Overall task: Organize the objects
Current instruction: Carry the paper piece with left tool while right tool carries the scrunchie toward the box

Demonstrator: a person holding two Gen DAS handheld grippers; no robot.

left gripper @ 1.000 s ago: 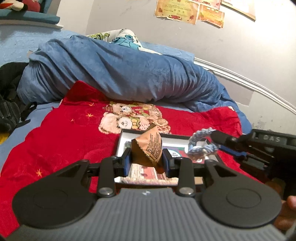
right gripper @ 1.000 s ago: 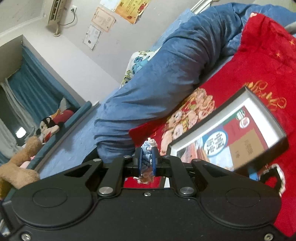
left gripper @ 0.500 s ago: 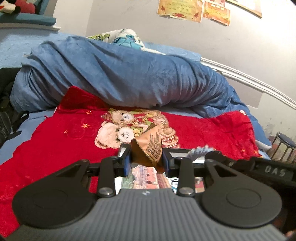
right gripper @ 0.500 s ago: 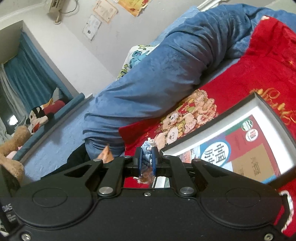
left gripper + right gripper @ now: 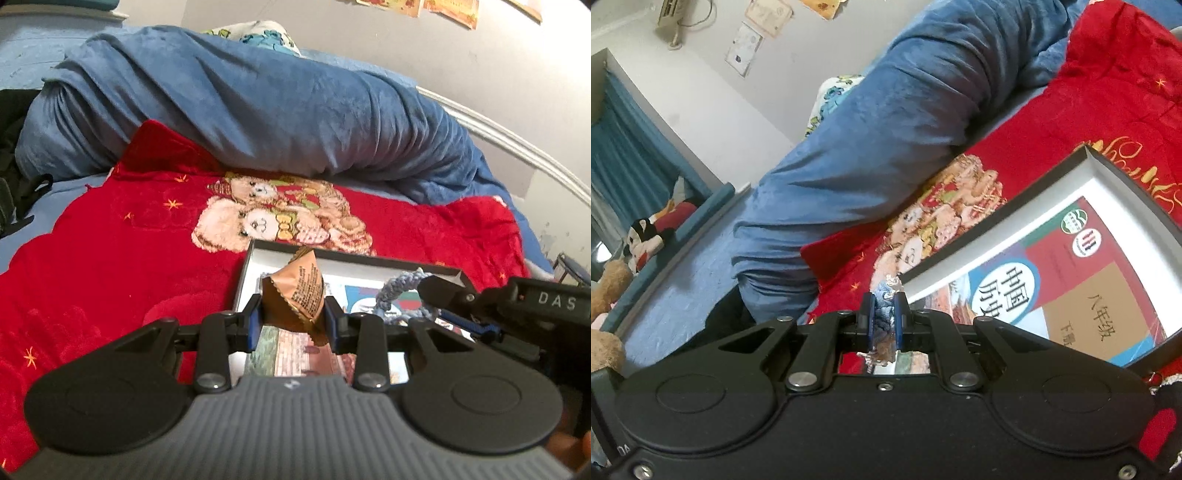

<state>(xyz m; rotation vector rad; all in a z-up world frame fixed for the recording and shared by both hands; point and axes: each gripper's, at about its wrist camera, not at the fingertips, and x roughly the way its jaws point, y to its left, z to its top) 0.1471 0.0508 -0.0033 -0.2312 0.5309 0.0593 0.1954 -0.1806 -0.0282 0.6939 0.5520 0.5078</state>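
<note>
left gripper (image 5: 293,320) jaws clenched on the brown snack packet (image 5: 295,295), right gripper (image 5: 884,320) jaws clenched on what appears a blue knitted cord (image 5: 397,291); both hover over the box (image 5: 369,258) ahead, so lower before releasing.

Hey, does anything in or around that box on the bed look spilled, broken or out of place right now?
Nothing stands out. The box sits flat on the red blanket with a book inside; no spill or damage shows.
</note>
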